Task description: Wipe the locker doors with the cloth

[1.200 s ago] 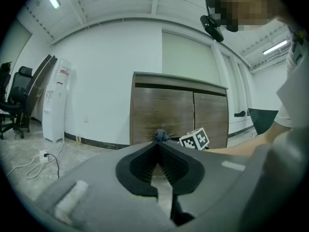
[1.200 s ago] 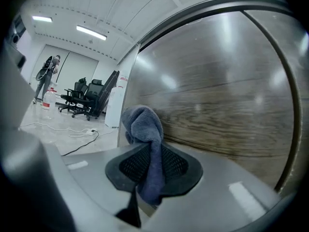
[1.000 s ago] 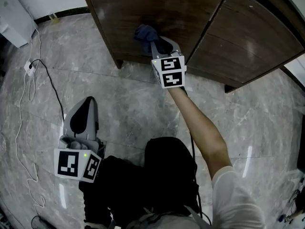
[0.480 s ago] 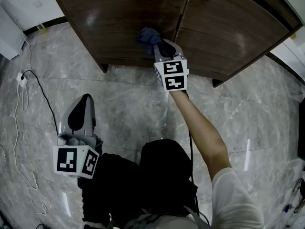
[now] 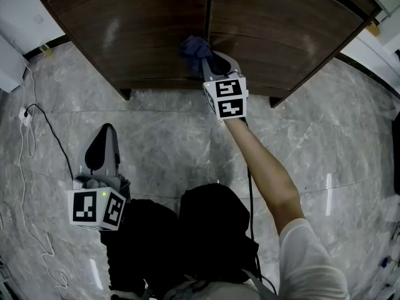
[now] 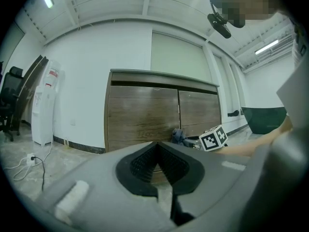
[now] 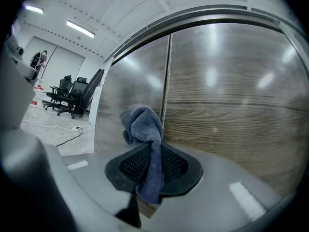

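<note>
Two dark brown wooden locker doors meet at a vertical seam (image 5: 209, 17). A blue cloth (image 5: 195, 47) is bunched against the left door (image 5: 137, 30), just left of that seam. My right gripper (image 5: 202, 60) is shut on the cloth and holds it to the wood. In the right gripper view the cloth (image 7: 145, 129) hangs down between the jaws of the right gripper (image 7: 153, 166), with the right door (image 7: 231, 91) beside it. My left gripper (image 5: 103, 144) hangs low over the floor, shut and empty. The left gripper view shows the left gripper (image 6: 155, 164) facing the lockers (image 6: 145, 115) and the cloth (image 6: 177, 135).
The floor is grey marble (image 5: 162, 136). A white cable (image 5: 24, 149) and a plug strip (image 5: 25, 113) lie at the left. A white appliance (image 6: 42, 110) stands left of the lockers. Office chairs (image 7: 67, 93) stand far off to the left.
The right gripper has slid the cloth to the right along the left door, up to the seam between the doors. The left gripper has stayed low at the person's side.
</note>
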The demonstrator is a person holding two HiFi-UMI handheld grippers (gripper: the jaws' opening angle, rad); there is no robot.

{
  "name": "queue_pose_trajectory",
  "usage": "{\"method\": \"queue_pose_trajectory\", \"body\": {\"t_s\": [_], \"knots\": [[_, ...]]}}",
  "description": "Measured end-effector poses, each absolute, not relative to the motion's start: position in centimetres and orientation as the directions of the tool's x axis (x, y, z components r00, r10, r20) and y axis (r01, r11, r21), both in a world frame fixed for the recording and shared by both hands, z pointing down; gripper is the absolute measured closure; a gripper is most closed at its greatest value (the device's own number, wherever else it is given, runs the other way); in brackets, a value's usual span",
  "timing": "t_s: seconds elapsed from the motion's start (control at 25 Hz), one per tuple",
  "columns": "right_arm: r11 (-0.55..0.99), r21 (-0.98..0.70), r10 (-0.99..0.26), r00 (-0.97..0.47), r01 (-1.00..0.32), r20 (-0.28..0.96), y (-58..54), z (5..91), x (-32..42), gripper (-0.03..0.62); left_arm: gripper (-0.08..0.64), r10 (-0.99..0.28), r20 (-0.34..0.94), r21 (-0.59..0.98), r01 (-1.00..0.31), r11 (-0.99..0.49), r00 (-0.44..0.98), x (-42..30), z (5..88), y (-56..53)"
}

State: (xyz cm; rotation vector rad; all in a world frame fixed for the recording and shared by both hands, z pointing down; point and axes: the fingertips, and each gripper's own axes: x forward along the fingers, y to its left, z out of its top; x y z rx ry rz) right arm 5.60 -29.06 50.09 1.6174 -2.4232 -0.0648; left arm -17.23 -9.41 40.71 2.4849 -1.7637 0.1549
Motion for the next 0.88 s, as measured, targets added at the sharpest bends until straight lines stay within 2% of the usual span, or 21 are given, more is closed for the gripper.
{"method": "queue_pose_trajectory", "body": {"t_s": [0.4, 0.88], "knots": [[0.370, 0.171, -0.925, -0.346, -0.913, 0.154, -28.2, 50.0, 8.8, 0.528, 0.558, -0.933, 0.148, -0.001, -0.943, -0.333, 0.329, -16.2, 41.1, -9.6], [0.283, 0.193, -0.952, -0.251, -0.939, 0.172, -26.6, 50.7, 17.5, 0.528, 0.558, -0.932, 0.157, -0.019, -0.942, -0.335, 0.328, -16.0, 41.4, -9.8]]}}
